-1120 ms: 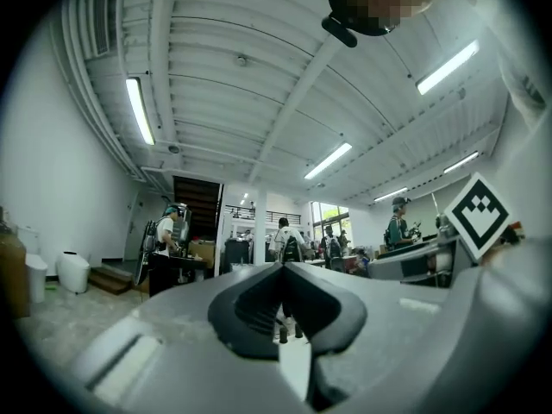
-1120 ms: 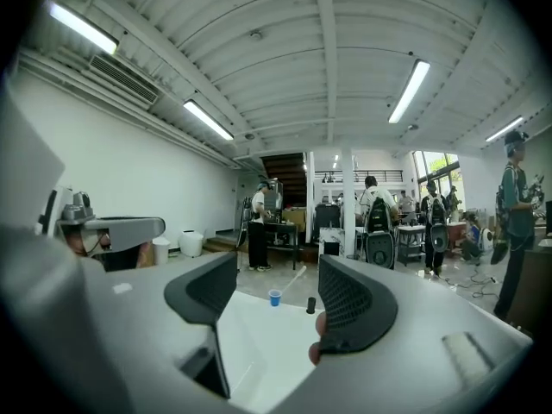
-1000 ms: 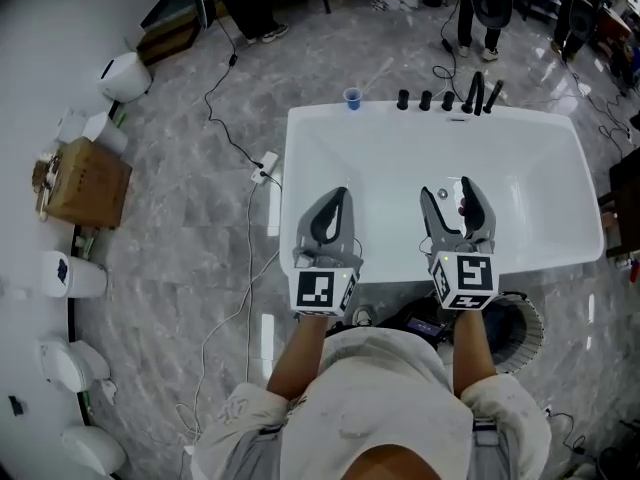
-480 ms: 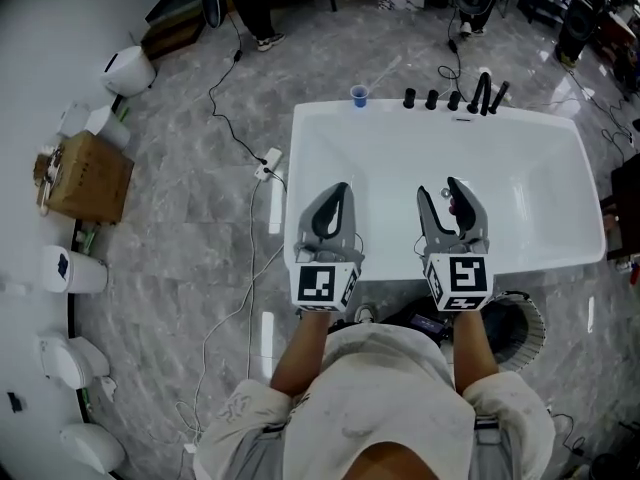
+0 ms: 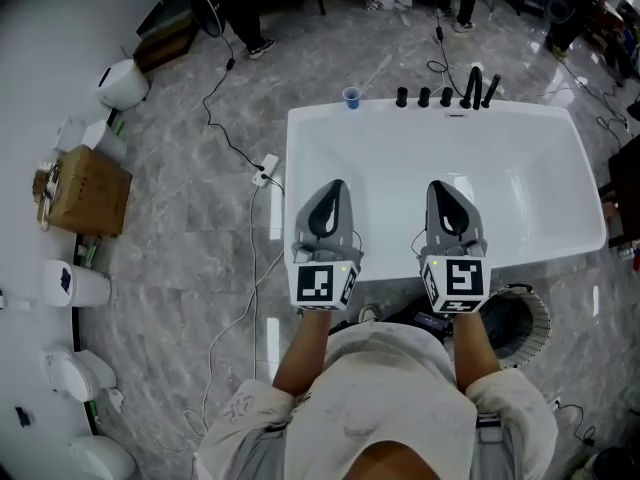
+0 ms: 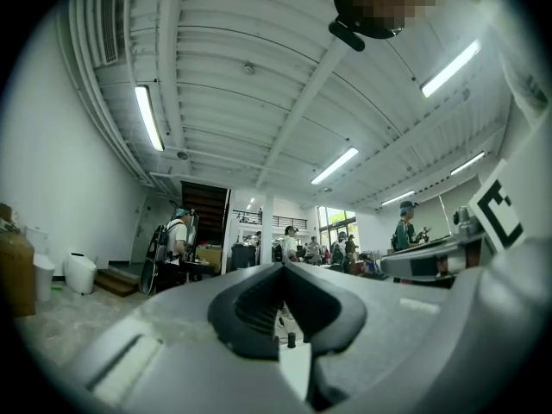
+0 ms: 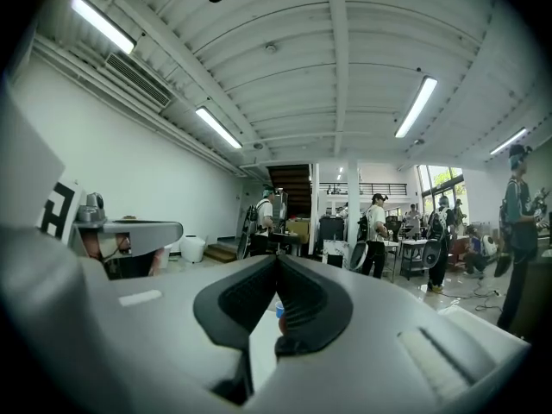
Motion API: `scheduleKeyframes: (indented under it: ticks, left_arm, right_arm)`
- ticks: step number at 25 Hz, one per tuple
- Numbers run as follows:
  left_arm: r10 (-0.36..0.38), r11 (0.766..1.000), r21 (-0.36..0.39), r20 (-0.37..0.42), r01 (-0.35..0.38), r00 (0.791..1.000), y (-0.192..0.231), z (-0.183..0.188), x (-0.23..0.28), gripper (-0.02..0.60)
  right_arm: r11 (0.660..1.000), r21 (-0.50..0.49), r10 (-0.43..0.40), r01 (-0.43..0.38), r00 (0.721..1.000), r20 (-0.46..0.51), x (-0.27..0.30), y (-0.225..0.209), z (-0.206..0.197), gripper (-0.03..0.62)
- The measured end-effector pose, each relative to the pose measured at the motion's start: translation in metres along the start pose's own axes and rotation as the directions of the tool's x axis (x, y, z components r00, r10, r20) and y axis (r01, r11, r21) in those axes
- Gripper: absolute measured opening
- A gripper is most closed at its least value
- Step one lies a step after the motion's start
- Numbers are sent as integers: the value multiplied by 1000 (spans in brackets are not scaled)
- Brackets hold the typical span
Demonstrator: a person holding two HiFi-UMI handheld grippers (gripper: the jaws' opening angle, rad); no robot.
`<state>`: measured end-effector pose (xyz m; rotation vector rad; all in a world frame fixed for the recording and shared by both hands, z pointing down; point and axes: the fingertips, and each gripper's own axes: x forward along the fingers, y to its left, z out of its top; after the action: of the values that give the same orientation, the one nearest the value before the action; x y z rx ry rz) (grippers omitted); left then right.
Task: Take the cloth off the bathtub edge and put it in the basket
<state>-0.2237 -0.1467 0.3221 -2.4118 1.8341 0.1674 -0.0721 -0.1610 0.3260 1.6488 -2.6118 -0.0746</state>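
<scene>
Your left gripper and right gripper both have their jaws pressed together with nothing between them. They are side by side over the near part of the white tub. The basket sits on the floor behind and right of the right jaws. The cloth can't be made out.

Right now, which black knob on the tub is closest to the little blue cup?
The leftmost knob in the row on the bathtub's far edge. It stands closest to the blue cup; the others sit farther right.
</scene>
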Motion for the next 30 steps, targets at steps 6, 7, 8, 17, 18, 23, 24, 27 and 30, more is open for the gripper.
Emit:
scheduleKeyframes:
  ticks: [6, 7, 8, 17, 18, 23, 24, 27, 30]
  left_arm:
    - [2, 1000, -9, -6, -3, 1000, 0, 1, -1, 0]
    - [5, 1000, -11, -7, -5, 1000, 0, 1, -2, -1]
    - [4, 1000, -11, -7, -4, 1000, -1, 1, -2, 0]
    - [-12, 1000, -3, -2, 12, 1000, -1, 3, -1, 0]
    - [-10, 1000, -5, -5, 10, 1000, -2, 3, 0, 0]
    - [-23, 1000, -5, -4, 23, 1000, -3, 2, -1, -2]
    - [-24, 1000, -4, -4, 24, 1000, -3, 2, 0, 0]
    - [-15, 1000, -8, -7, 15, 1000, -2, 2, 2, 0]
    - [-17, 1000, -10, -5, 17, 1000, -1, 2, 2, -1]
  right_arm:
    - [1000, -7, -11, 11, 1000, 26, -2, -1, 10, 3]
    - [1000, -11, -18, 19, 999, 30, -2, -2, 10, 3]
    - [1000, -15, -24, 24, 999, 32, -3, -3, 10, 3]
    - [999, -28, -37, 38, 998, 40, -3, -2, 14, 3]
    - [999, -28, -38, 40, 999, 39, -3, -2, 14, 3]
    - [999, -31, -42, 43, 999, 28, -2, -2, 13, 3]
    - [999, -30, -43, 44, 999, 25, -1, -2, 12, 3]
    - [999, -31, -44, 44, 999, 23, 0, -4, 11, 3]
    - [998, -33, -47, 48, 999, 20, 0, -4, 10, 2]
